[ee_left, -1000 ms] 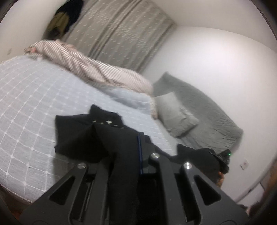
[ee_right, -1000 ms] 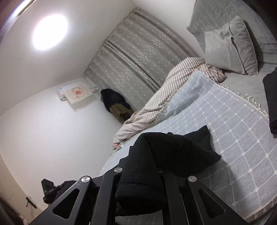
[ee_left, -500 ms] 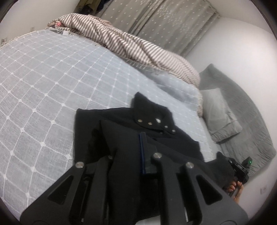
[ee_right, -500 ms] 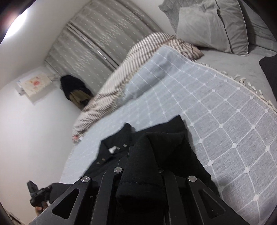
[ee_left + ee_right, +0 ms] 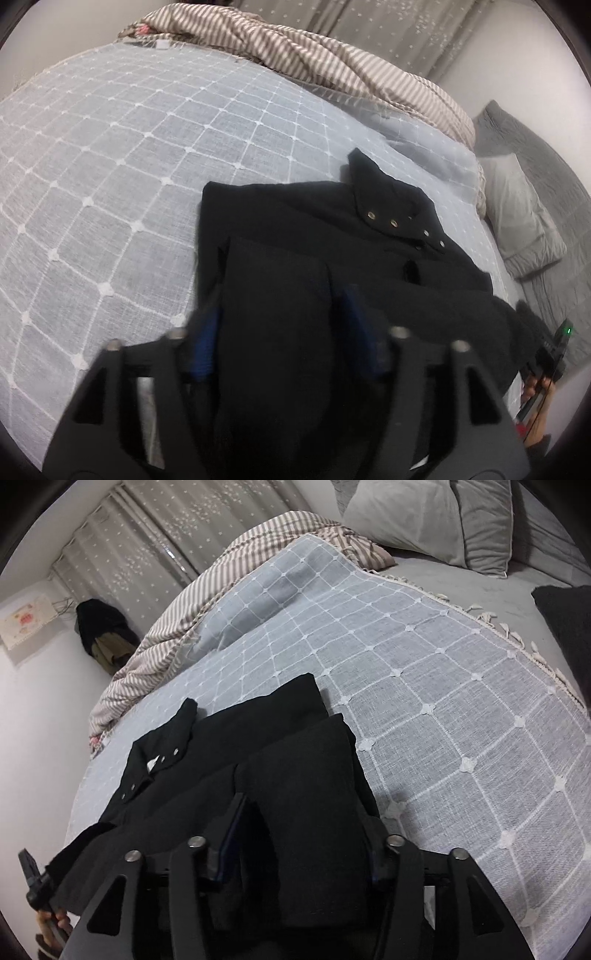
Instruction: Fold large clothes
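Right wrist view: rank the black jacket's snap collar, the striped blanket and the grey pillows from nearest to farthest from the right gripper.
From the right gripper, its jaws opening with black cloth between them:
1. Snap collar, just ahead, left, on the jacket.
2. Striped blanket, along the bed's far left edge.
3. Grey pillows, top right, at the headboard.

open checked bedspread (image 5: 110, 155) left and right of the black jacket (image 5: 295, 236); striped blanket (image 5: 295, 55) ridge beyond

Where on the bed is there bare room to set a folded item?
Free: grid-patterned blue-grey bedspread between the black snap-collar jacket and the striped beige blanket; also beside its other edge. Crowded: grey pillows at the headboard.
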Action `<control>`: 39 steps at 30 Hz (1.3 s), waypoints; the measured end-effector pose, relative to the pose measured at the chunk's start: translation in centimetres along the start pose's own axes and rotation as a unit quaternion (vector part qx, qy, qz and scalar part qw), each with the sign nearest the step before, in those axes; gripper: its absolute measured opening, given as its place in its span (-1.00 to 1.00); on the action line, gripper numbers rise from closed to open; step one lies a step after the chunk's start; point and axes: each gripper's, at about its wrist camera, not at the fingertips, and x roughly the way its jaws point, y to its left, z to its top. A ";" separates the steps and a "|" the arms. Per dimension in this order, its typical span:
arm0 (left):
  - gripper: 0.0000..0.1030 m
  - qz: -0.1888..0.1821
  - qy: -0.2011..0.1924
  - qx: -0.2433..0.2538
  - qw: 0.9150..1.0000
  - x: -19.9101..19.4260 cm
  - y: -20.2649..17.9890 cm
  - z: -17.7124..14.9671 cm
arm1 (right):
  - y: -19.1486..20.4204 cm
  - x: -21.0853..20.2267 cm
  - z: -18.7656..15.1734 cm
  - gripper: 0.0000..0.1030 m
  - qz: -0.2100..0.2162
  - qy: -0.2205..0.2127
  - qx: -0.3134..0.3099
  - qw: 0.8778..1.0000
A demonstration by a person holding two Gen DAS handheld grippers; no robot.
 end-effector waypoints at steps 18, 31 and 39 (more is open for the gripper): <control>0.62 -0.011 0.008 0.193 0.981 -5.9 -4.2 -7.0 | 3.3 -5.6 -6.1 0.35 -0.014 0.047 -0.158 0.986; 0.62 -0.033 0.089 0.228 0.969 2.9 -10.3 -7.7 | 12.1 5.0 -7.6 0.35 -0.104 0.127 -0.273 0.948; 0.62 -0.017 0.047 0.178 0.983 4.0 -10.8 -2.3 | 14.2 7.2 -2.1 0.35 -0.085 0.101 -0.226 0.965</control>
